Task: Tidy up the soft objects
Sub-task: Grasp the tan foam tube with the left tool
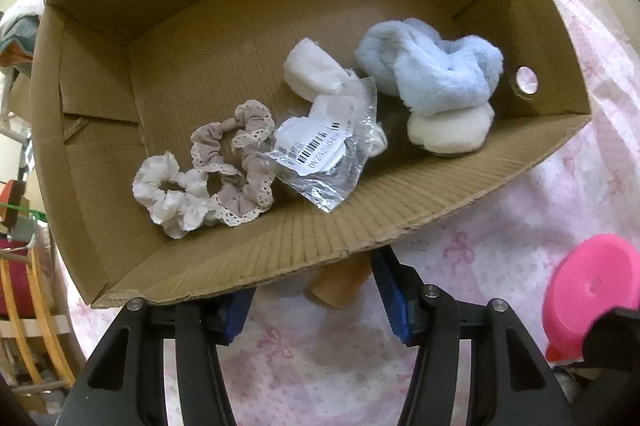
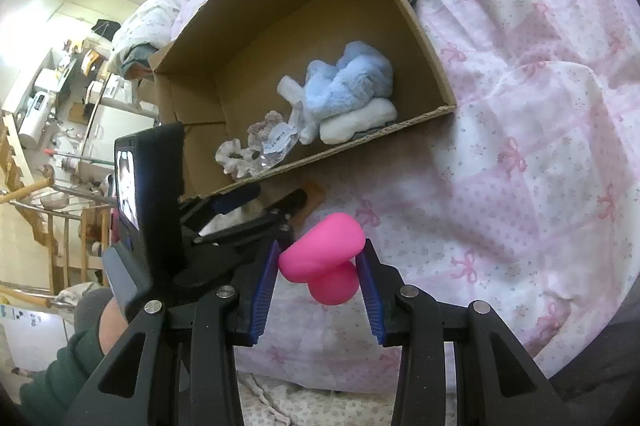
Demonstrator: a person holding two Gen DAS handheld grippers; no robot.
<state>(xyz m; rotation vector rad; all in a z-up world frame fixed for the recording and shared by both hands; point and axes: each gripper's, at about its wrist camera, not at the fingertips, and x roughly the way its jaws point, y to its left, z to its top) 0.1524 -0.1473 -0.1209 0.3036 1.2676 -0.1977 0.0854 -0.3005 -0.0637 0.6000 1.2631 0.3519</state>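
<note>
Cardboard box point(image 1: 400, 218) on pink bow-print bedspread point(image 2: 520, 146), cluttered room.

Plastic bag point(image 1: 320, 154) label: barcode, "DYZ52..." partly legible.

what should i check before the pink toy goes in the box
1. Right gripper clamps the pink toy between its pads: ok.
2. Box open on top: ok.
3. Bare floor at the back of the box to drop onto: ok.
4. Left gripper open, against the box's near wall, clear of the opening: ok.
5. Tan thing between the left fingers, gripped or loose: cannot tell.
6. Scrunchies and blue plush settled inside: ok.
</note>
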